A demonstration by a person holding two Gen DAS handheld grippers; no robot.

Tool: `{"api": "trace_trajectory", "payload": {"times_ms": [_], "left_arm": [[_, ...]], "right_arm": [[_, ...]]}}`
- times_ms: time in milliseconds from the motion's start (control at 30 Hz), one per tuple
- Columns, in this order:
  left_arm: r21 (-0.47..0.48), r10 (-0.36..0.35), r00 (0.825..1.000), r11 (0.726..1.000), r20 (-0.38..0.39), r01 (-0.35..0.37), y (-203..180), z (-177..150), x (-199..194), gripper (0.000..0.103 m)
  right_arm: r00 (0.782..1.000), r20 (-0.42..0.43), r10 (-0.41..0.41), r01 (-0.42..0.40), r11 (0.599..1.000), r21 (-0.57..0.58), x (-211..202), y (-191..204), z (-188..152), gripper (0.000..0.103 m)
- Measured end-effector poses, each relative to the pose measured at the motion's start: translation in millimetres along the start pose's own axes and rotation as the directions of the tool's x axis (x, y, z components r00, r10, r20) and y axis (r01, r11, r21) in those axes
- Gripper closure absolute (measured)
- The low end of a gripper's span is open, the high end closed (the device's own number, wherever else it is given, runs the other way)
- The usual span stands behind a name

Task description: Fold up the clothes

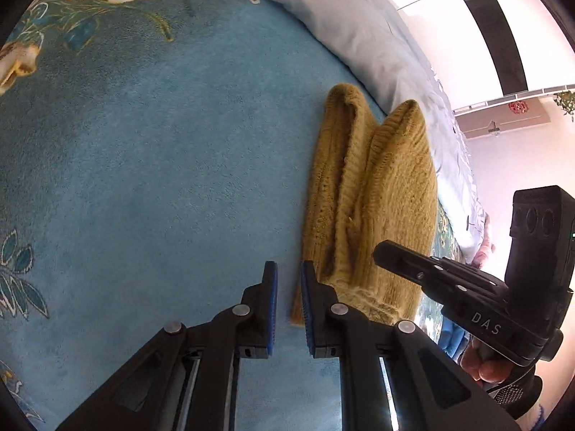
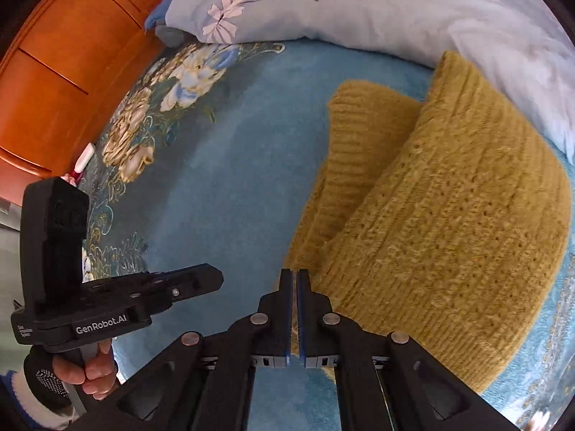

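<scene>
A mustard-yellow knitted sweater (image 1: 370, 201) lies lengthwise on a blue floral bedspread (image 1: 161, 179); its right half is lifted and folded toward the left. My left gripper (image 1: 289, 280) is open and empty, its fingers just left of the sweater's near edge. My right gripper (image 2: 296, 287) is shut on the sweater's (image 2: 449, 233) near edge and holds the raised half up. The right gripper's body also shows in the left wrist view (image 1: 467, 287), over the sweater's near right corner. The left gripper's body shows in the right wrist view (image 2: 125, 294), at the left.
A pale blue flowered duvet (image 2: 359, 3) is bunched along the far side of the bed, touching the sweater's far end. An orange wooden headboard (image 2: 61, 54) stands at the left. A small white and red object (image 2: 84, 160) lies by it.
</scene>
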State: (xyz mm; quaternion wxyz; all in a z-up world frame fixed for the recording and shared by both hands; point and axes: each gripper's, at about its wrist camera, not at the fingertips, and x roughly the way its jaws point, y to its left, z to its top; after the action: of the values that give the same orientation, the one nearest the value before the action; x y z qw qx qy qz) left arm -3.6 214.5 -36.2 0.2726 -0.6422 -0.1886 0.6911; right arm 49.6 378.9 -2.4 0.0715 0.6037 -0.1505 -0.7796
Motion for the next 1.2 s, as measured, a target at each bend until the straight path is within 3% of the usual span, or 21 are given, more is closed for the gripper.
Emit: {"api": "trace_trajectory", "payload": {"times_ms": [167, 233, 333, 433, 533, 567, 600, 767, 1000, 1200], "left_arm": [[0.077, -0.018, 1.0, 0.997, 0.017, 0.017, -16, 8, 1, 0.085], [0.108, -0.046, 0.999, 0.993, 0.014, 0.044, -29, 12, 7, 0.069], [0.161, -0.09, 0.996, 0.983, -0.028, 0.094, -55, 17, 25, 0.061], [0.232, -0.091, 0.993, 0.967, -0.07, 0.105, -80, 17, 47, 0.059], [0.25, -0.034, 0.994, 0.967, -0.102, 0.059, -83, 12, 64, 0.059], [0.234, -0.026, 0.993, 0.971, -0.116, 0.053, -77, 12, 63, 0.059], [0.217, -0.031, 0.992, 0.974, -0.119, 0.057, -74, 12, 66, 0.059], [0.153, -0.089, 0.988, 0.982, -0.127, 0.108, -65, 14, 77, 0.059], [0.118, -0.137, 0.986, 0.982, -0.093, 0.147, -62, 15, 85, 0.06], [0.093, -0.165, 0.984, 0.981, -0.068, 0.171, -61, 7, 82, 0.061]], "right_arm": [[0.996, 0.07, -0.052, 0.049, 0.998, 0.043, -22, -13, -2, 0.097], [0.989, 0.107, -0.104, 0.098, 0.993, 0.067, -38, -26, 1, 0.097], [0.976, 0.113, -0.186, 0.178, 0.981, 0.075, -54, -48, 22, 0.097], [0.964, 0.113, -0.239, 0.231, 0.969, 0.086, -58, -73, 53, 0.096], [0.96, 0.11, -0.256, 0.248, 0.966, 0.077, -55, -86, 89, 0.081], [0.959, 0.111, -0.262, 0.257, 0.964, 0.062, -52, -86, 100, 0.065], [0.957, 0.112, -0.269, 0.265, 0.963, 0.048, -49, -86, 110, 0.055], [0.94, 0.104, -0.325, 0.329, 0.944, -0.023, -24, -82, 151, 0.046], [0.935, 0.004, -0.355, 0.355, 0.933, -0.055, 11, -108, 173, 0.046], [0.939, 0.001, -0.344, 0.343, 0.937, -0.066, 9, -115, 167, 0.054]]}}
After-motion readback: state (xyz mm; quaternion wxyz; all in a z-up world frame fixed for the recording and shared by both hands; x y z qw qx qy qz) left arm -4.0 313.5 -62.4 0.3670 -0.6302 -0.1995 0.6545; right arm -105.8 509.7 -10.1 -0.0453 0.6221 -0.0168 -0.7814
